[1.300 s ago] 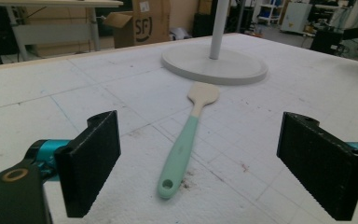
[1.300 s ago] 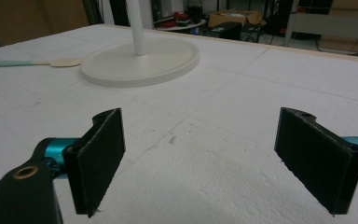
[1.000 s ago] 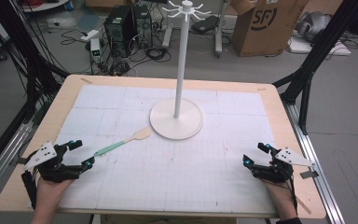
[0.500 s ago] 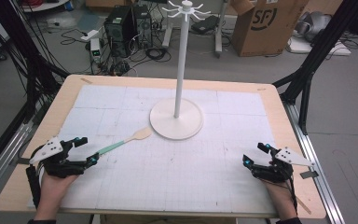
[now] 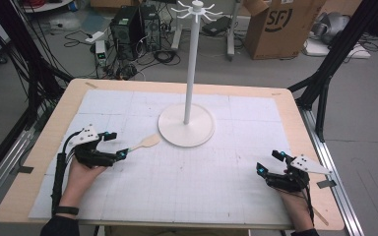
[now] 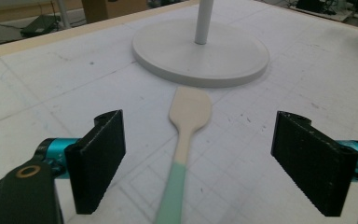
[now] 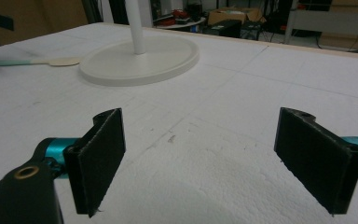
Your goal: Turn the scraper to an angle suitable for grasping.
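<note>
Left gripper [image 6: 198, 158] standing wide, jaws just closing slightly, straddling spatula [image 6: 186, 135] handle untouched; stand [image 6: 200, 51] lying ahead. Right gripper [image 7: 200, 158] gaping open.

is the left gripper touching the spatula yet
Apart. In the left gripper view the spatula lies on the mat between the left gripper's wide-open jaws, with bare mat either side of its handle.

Wooden spatula [image 6: 186, 135], mint-green handle, flat on the mat, blade near the stand base [image 6: 200, 53]
</note>
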A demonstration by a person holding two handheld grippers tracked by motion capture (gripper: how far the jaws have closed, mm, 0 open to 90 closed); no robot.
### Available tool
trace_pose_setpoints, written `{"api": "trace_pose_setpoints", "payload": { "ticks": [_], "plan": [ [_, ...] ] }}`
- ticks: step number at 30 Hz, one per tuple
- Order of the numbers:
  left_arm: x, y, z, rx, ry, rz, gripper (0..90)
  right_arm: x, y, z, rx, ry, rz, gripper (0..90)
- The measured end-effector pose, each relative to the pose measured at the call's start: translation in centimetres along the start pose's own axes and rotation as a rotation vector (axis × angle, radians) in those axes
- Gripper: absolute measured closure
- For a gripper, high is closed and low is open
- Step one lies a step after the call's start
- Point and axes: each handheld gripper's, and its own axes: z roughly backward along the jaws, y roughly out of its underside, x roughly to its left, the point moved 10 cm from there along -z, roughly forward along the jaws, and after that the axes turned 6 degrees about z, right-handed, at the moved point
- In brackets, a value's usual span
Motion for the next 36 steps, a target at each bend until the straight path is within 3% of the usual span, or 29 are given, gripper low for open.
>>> {"api": "trace_pose_setpoints", "payload": {
  "ticks": [3, 6, 10, 13, 14, 16, 19, 21, 23, 26, 27, 31, 36],
  "plan": [
    [0.4, 0.4, -1.4, 0.054, -0.031, -0.030, 22.4, 0.0, 0.0, 0.0, 0.001, -0.001, -0.003, 15.6],
    [0.6, 0.6, -2.7, 0.085, -0.029, -0.047, 25.2, 0.0, 0.0, 0.0, 0.001, -0.001, -0.002, 15.6],
    [1.0, 1.3, -3.9, 0.166, -0.047, -0.053, 34.9, 0.0, 0.0, 0.0, 0.002, -0.002, -0.002, 15.6],
    [0.9, 1.6, -4.4, 0.204, -0.046, -0.080, 45.8, 0.0, 0.0, 0.0, 0.002, -0.002, 0.000, 15.6],
    [0.9, 1.8, -4.5, 0.216, -0.056, -0.093, 45.8, 0.0, 0.0, 0.0, 0.002, -0.002, 0.000, 15.6],
    [0.9, 2.2, -4.6, 0.247, -0.065, -0.113, 57.7, 0.0, 0.0, 0.0, 0.002, -0.003, -0.001, 15.6],
    [0.9, 3.0, -4.7, 0.295, -0.068, -0.121, 63.7, 0.0, 0.0, 0.0, 0.001, -0.002, 0.002, 15.6],
    [1.0, 2.9, -4.7, 0.294, -0.066, -0.114, 64.9, 0.0, 0.0, 0.0, 0.002, -0.001, 0.000, 15.7],
    [1.0, 3.0, -4.7, 0.302, -0.080, -0.074, 67.7, 0.0, 0.0, 0.0, 0.002, -0.002, -0.001, 15.7],
    [0.7, 3.0, -4.8, 0.315, -0.078, -0.091, 77.1, 0.0, 0.0, 0.0, 0.002, -0.002, -0.002, 15.8],
    [0.8, 2.9, -4.8, 0.312, -0.078, -0.078, 78.9, 0.0, 0.0, 0.0, 0.002, -0.002, -0.001, 15.8],
    [0.9, 3.0, -4.8, 0.309, -0.066, -0.059, 79.5, 0.0, 0.0, 0.0, 0.003, 0.000, -0.002, 15.8],
    [0.8, 2.9, -4.7, 0.312, -0.067, -0.080, 80.8, 0.0, 0.0, 0.0, 0.003, -0.002, 0.000, 15.8]
  ]
}}
